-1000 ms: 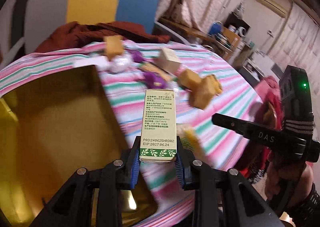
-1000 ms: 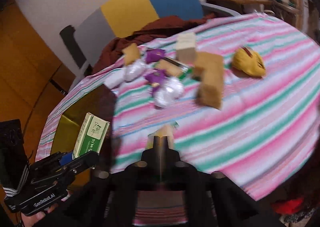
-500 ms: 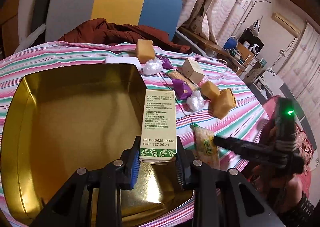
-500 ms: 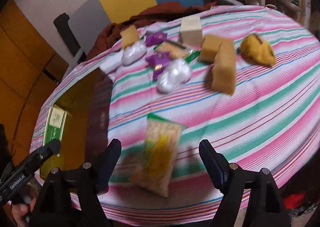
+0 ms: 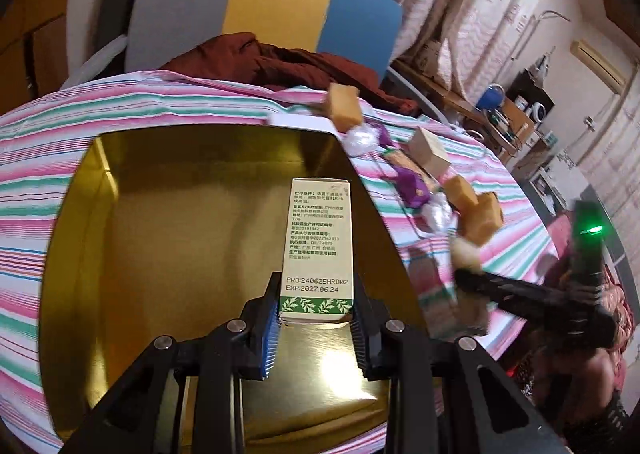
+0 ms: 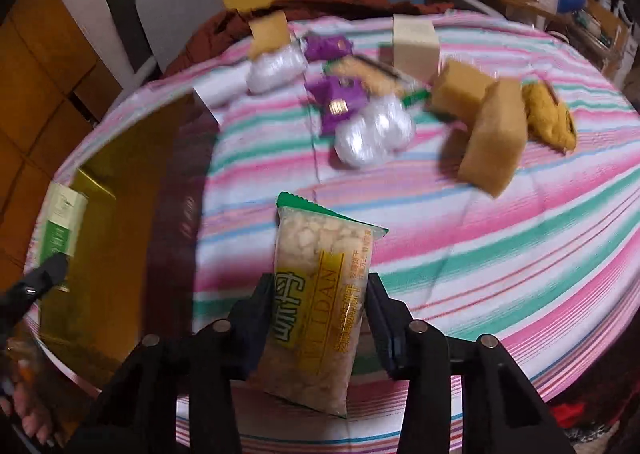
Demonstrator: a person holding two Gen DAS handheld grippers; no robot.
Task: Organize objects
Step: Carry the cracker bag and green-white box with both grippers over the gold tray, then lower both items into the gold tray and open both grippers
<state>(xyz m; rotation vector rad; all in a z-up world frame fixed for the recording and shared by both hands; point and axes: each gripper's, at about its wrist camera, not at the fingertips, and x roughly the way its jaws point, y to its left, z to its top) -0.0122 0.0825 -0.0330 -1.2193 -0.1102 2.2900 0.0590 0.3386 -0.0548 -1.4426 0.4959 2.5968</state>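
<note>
My left gripper (image 5: 316, 306) is shut on a tall white-and-green printed box (image 5: 318, 238), which it holds over the inside of a gold tin (image 5: 180, 214) on the striped tablecloth. In the right wrist view, a clear snack packet (image 6: 320, 254) with yellow lettering and a green top lies between the fingers of my right gripper (image 6: 318, 294). Its jaws are closing and the pads touch both sides of the packet. The box (image 6: 62, 222) and the tin (image 6: 120, 194) also show at the left of that view.
Beyond the tin lie tan blocks (image 6: 492, 134), purple wrappers (image 6: 340, 102), clear wrapped bundles (image 6: 372, 134), a beige box (image 6: 414, 40) and a yellow pouch (image 6: 550, 118). A grey, yellow and blue chair (image 5: 260, 6) with a maroon cloth (image 5: 280, 62) stands behind the round table.
My left gripper carried the box from the tin's edge to over its middle. My right gripper opened wide, came down around the snack packet and narrowed onto it.
</note>
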